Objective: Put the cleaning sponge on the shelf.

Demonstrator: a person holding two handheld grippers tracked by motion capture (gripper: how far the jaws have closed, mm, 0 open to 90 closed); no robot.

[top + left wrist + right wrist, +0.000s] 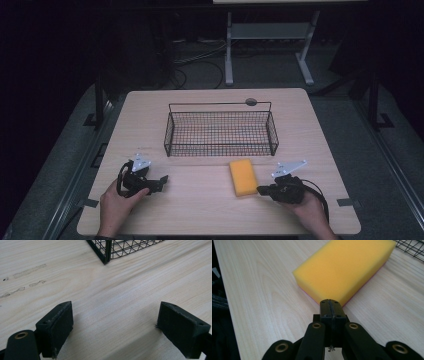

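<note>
- My left gripper (161,180) rests near-left on the table (200,205), jaws wide apart, holding nothing.
- The yellow sponge (242,177) lies near-centre, before the wire basket (221,131).
- My right gripper (261,190), jaws pressed together and empty, sits at the sponge's near-right corner; I should open wide, then straddle its short sides squarely.

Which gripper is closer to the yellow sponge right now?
Right. The right gripper, jaws shut, sits just off the sponge's near corner; the left gripper lies open, well across the table.
</note>
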